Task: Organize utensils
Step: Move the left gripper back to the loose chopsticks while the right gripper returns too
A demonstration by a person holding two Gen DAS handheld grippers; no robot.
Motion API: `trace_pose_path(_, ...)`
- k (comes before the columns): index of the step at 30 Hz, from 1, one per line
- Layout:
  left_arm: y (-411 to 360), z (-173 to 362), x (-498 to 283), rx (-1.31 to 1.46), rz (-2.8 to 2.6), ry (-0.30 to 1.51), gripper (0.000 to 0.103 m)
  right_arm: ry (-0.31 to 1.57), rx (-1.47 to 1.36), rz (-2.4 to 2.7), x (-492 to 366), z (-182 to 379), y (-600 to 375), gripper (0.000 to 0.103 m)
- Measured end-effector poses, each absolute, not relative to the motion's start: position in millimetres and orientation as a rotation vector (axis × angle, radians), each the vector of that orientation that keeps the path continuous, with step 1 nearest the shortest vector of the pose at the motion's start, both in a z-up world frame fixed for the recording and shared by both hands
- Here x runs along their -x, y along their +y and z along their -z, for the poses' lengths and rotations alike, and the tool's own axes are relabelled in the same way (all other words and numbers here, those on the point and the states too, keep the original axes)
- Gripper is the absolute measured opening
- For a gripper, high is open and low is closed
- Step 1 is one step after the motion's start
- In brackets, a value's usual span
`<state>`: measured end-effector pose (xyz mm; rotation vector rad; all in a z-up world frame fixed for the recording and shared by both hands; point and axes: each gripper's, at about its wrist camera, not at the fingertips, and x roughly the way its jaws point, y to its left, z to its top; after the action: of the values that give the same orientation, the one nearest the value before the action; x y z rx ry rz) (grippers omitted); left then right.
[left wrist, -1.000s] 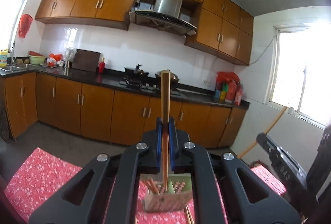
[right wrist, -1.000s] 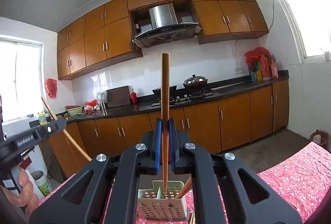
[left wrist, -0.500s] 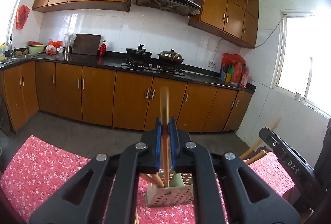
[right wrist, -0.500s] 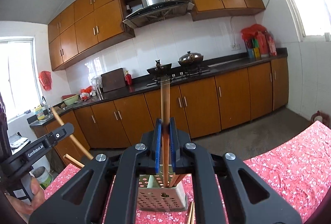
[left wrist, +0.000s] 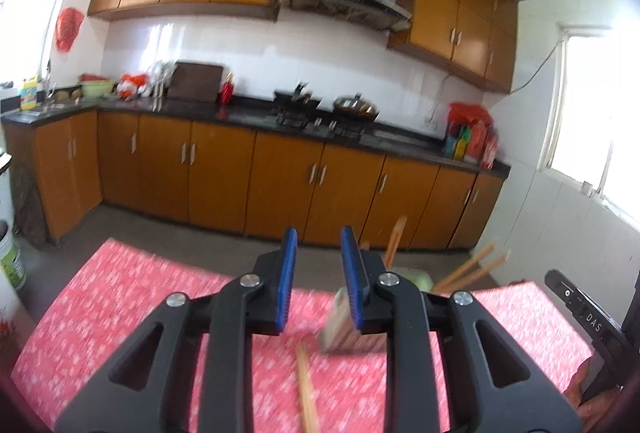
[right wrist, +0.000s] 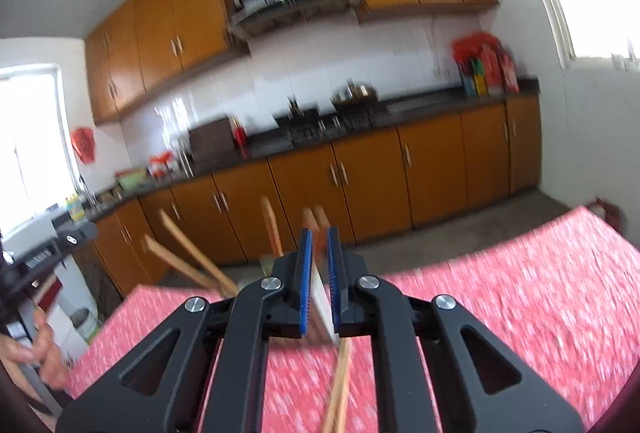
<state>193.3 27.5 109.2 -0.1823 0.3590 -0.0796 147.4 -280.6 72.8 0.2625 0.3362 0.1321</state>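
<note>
Left gripper [left wrist: 316, 281] has just been opening, nothing between its blue pads. Right gripper [right wrist: 319, 279] has a narrow gap and looks empty too. Chopsticks [right wrist: 272, 229] stand in the utensil holder [left wrist: 340, 325] on the red floral bench [left wrist: 120, 313]. Only "DAS" [left wrist: 593, 321] is readable on the other gripper

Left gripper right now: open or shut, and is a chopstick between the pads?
Open. The left gripper has just been opening; a clear gap shows between its blue pads, with only tablecloth behind. No chopstick between them.
</note>
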Motion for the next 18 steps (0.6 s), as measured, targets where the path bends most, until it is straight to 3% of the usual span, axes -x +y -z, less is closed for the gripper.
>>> trace_pose_path(7, 55.3, -14.3, -181.3, 0.144, 0.012, 0.604, 0.025, 0.730, -0.277, -0.153, -155.8, 44.5, -275.7, 0.009)
trace_pose_path(18, 60.5, 50.0, -174.4, 0.164, 0.057, 0.769, 0.025, 0.934, -0.205, -0.214, -167.0, 109.5, -235.4, 0.009)
